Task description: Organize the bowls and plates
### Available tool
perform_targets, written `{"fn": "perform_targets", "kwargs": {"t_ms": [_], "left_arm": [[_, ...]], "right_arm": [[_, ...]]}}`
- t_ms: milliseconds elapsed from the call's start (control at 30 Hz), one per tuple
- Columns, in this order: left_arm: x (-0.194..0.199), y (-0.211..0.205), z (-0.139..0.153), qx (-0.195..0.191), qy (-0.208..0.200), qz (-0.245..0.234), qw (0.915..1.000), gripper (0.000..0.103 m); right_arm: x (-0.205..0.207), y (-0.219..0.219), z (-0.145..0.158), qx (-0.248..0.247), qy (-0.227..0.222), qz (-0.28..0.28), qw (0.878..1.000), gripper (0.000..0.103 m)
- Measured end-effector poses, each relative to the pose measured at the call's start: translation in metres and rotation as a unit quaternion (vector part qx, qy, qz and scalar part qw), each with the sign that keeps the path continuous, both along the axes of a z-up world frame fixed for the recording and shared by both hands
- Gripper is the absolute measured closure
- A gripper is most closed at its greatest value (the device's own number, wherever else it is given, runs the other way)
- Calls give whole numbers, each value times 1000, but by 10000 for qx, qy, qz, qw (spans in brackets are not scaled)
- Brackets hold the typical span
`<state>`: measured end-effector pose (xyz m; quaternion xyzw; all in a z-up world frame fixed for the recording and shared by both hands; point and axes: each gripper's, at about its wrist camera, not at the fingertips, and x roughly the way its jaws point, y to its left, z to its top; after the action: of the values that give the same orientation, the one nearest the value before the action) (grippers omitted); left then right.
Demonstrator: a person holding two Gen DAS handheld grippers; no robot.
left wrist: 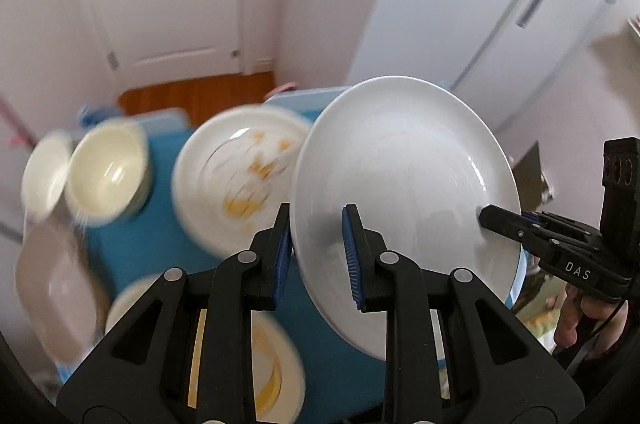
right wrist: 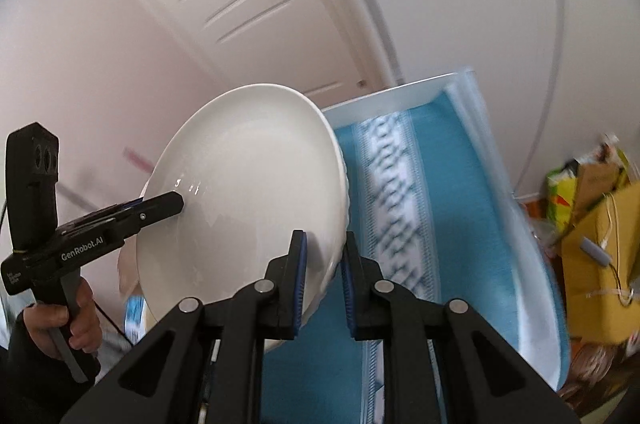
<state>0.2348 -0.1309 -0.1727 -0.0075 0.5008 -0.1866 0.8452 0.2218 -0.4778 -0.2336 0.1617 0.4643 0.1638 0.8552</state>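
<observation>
I hold a clean white plate in the air between both tools, tilted on edge above the blue-clothed table, one grip on each side of its rim so it cannot swing or slip. My left gripper is closed down on the near rim, its blue pads on either face of the plate; my right gripper is likewise pinched tight on the opposite rim, its jaws nearly together with only the thin edge between them. Two grips, I judge, spread the load of a wide, smooth dish that a single narrow pinch would let pivot. Below and to the left of the plate sits a soiled plate streaked with yellow residue, and further left of that a cream bowl beside a second bowl, both blurred. Nearer me than the plate lies another stained dish, partly hidden by my left tool. A pale rectangular dish sits at the table's left edge. The clean plate seems kept apart from the dirty ones, presumably bound for its own stack; where, I cannot tell.
</observation>
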Motion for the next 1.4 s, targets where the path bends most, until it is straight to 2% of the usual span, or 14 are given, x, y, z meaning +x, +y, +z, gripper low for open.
{"fn": "perform_targets", "kwargs": {"t_ms": [233,400,533,733,867,1133,1400], "left_arm": [[-58,68,-20,58,222,926,9954,83],[-78,116,-45,-12,477,1494,9876,83],[-91,144,-66,-167,657,1710,9829,83],[-101,167,-99,-246,898,1717,9807,82],[-99,173,-109,-271,976,1622,9815,82],[-83,165,-119,18,916,1294,9874,82],[-73,149,-123,367,875,1163,9887,82]], "right_arm": [[-15,59,-27,118,289,888,9956,88],[-22,108,-42,-21,327,1546,9874,88],[-25,139,-55,-150,382,1788,9830,88],[-26,171,-72,-350,488,1803,9818,88],[-30,181,-76,-490,549,1723,9823,88],[-34,187,-78,-654,553,1489,9851,88],[-36,189,-76,-780,559,1341,9863,88]]}}
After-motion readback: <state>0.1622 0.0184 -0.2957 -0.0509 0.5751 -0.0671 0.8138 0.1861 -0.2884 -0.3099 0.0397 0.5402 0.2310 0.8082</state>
